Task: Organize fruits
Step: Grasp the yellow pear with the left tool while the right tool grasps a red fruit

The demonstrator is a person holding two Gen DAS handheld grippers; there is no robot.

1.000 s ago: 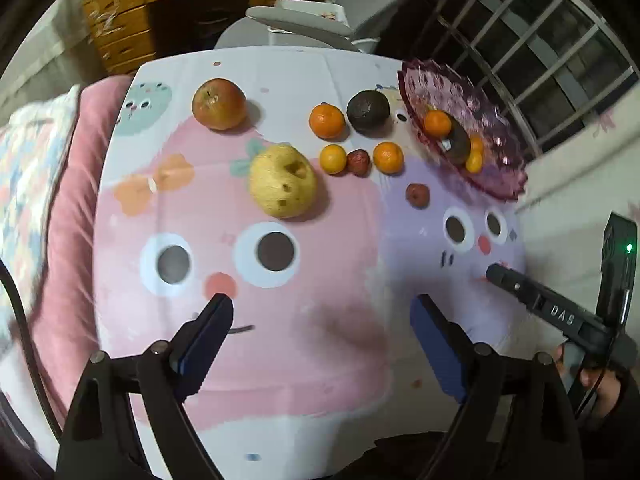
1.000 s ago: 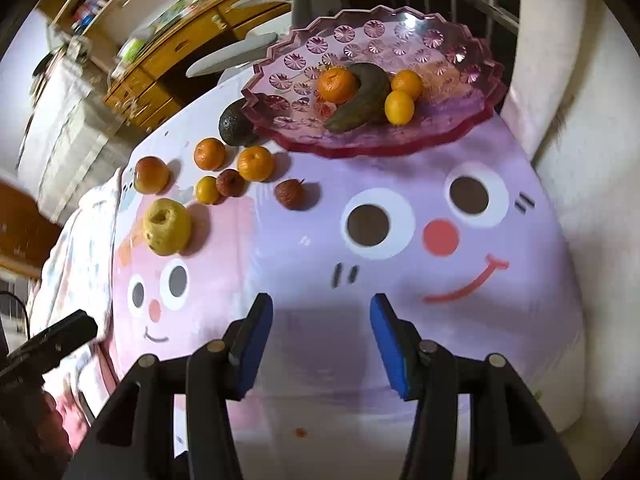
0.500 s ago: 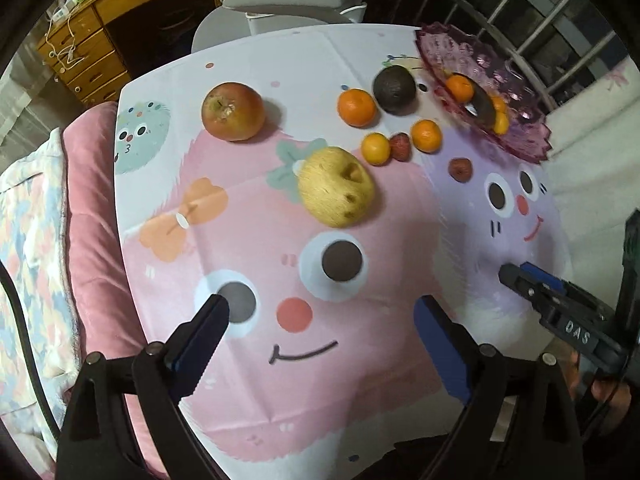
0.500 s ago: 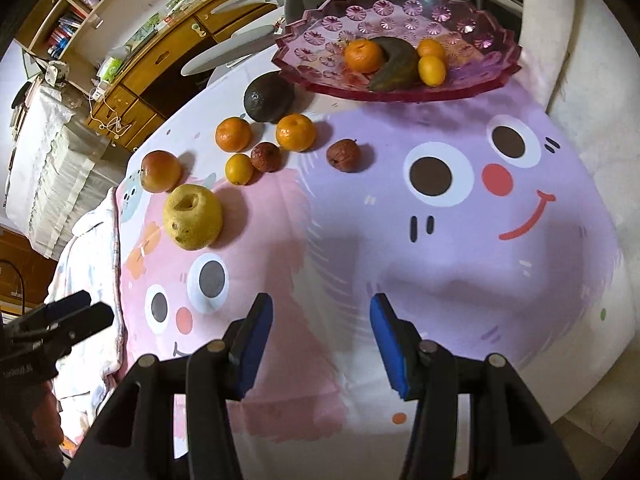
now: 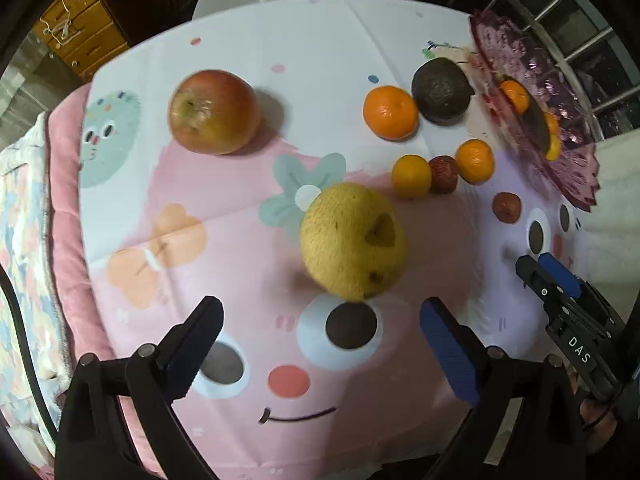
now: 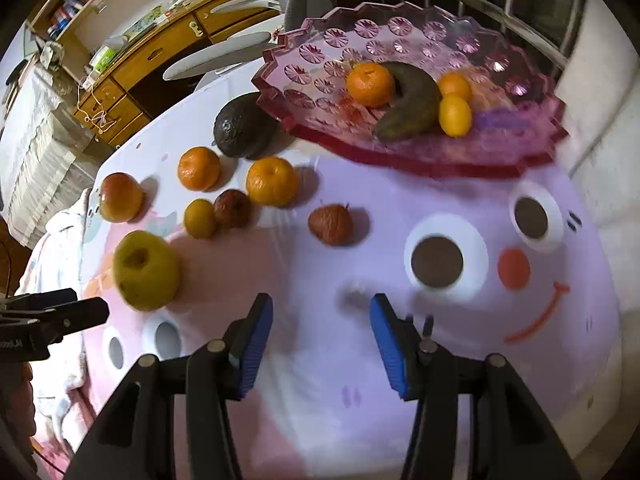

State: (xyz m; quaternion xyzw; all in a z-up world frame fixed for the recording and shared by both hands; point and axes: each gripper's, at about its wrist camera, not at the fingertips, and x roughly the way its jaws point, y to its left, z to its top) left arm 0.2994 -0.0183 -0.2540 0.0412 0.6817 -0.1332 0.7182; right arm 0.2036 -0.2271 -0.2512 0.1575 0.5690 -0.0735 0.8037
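Ten loose fruits and four plated ones are counted on the tabletop (image 5: 320,40), which is covered by a cartoon-printed cloth. Loose on the cloth are seen one red apple (image 5: 214,112), one yellow pear (image 5: 354,240), one dark avocado (image 5: 440,91), two small reddish-brown fruits (image 6: 331,224) (image 6: 232,208) (their kind cannot be told), and three orange citrus fruits: one mandarin (image 5: 390,112) just beside the avocado, and two smaller ones (image 5: 411,176) (image 5: 475,161) flanking one of the reddish-brown fruits. The second reddish-brown fruit is set apart from that row, nearer the pink glass plate (image 6: 320,80). Four pieces are held on the plate: one mandarin (image 6: 370,84), one dark curved fruit (image 6: 412,108), and two small yellow-orange citrus (image 6: 455,114) (image 6: 454,85). The plate is placed at the far right edge of the tabletop, with the avocado just beside its rim. The left tongs (image 5: 320,340) are held wide open above the cloth with nothing gripped, the pear lying just ahead of the gap. The right tongs (image 6: 322,340) are likewise spread open and empty, pointed toward the lone reddish-brown fruit and the plate beyond it. A wooden desk with drawers (image 6: 152,68) is seen behind the tabletop.
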